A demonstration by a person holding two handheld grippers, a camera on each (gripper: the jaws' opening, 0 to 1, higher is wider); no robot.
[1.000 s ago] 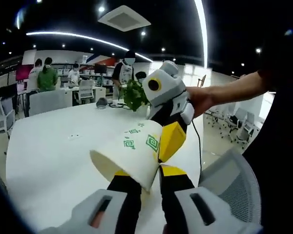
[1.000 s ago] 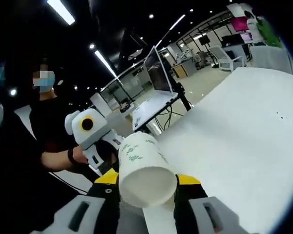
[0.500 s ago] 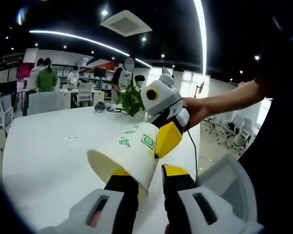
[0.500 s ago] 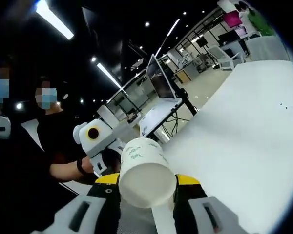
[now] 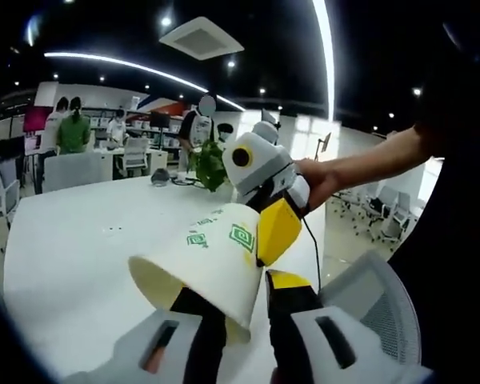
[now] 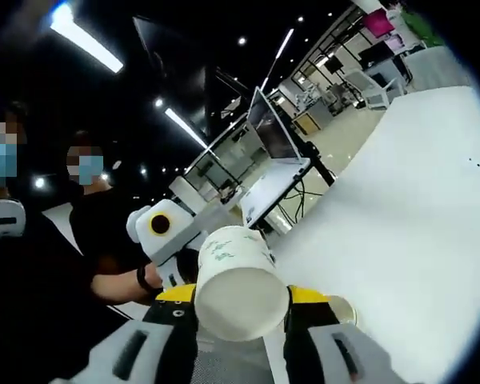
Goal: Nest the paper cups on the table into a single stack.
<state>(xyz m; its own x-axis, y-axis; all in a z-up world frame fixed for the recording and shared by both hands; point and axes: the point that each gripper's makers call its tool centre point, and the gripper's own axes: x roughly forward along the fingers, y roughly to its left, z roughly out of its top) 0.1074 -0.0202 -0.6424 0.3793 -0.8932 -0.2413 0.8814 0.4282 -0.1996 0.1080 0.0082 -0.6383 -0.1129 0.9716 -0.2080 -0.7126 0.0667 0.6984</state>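
A white paper cup (image 5: 204, 260) with green square marks lies on its side in the air between the two grippers. Its wide mouth faces the left gripper view, and its flat base (image 6: 238, 304) faces the right gripper view. My left gripper (image 5: 244, 300) is shut on the mouth end; the cup hides its left finger. From the right, my right gripper (image 5: 276, 228) has a yellow jaw pressed on the cup's far end. In its own view my right gripper (image 6: 240, 308) is shut on the cup, and the left gripper's white body (image 6: 168, 232) shows behind it. Whether this is one cup or nested cups I cannot tell.
The white table (image 5: 64, 264) spreads below and to the left, also seen as table (image 6: 400, 208). A pale cup-like rim (image 6: 342, 309) peeks out beside the right jaw. A green plant (image 5: 210, 164), a mesh chair (image 5: 380, 300), a laptop on a stand (image 6: 276, 136) and people stand around.
The cup's mouth has come nearer and lower in the left gripper view. The left gripper has drifted slightly in the right gripper view. A pale rim has appeared beside the right jaw. Both grips hold.
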